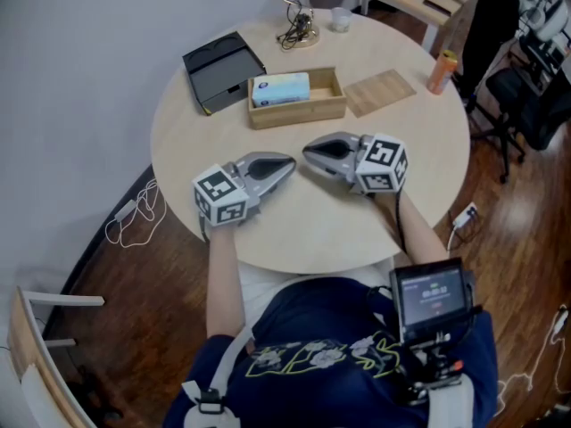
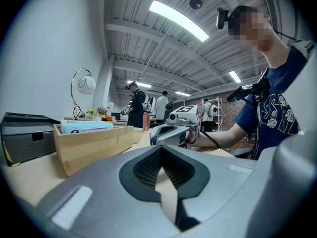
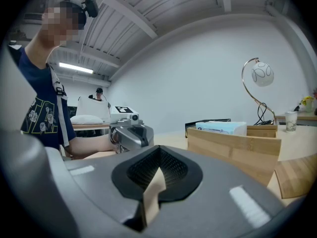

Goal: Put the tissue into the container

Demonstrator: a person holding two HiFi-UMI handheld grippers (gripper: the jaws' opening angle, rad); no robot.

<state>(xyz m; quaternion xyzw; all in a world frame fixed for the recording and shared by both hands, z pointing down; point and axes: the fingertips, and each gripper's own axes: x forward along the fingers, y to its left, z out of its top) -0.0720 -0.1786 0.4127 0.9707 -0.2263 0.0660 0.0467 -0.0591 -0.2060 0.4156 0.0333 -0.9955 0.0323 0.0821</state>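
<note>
Round pale bench (image 1: 312,230) over a dark wood floor, grey wall off at nine o'clock. At twelve o'clock from the hands, a wooden box (image 1: 299,112) with the tissue pack (image 1: 280,88) lying flat inside, toward the nine-o'clock end. Just beside the box at ten o'clock, a black case (image 1: 223,68); at three o'clock, a thin wooden board (image 1: 380,92). Left claw (image 1: 287,162) and right claw (image 1: 309,151) resting on the bench, tips turned toward each other and near, both clenched on nothing, well short of the box. Pack probably light and soft: thin wrap over paper, slick against the pads, yielding under a squeeze, hardly fragile. Best taken from above, across the short width near the middle, after a wide opening, with a moderate pinch against sliding wrap. At one end, likely to sag or tilt. Little room beside the pack along the box walls, so no approach from the side. Container meant: wooden box or black case, impossible to tell.
</note>
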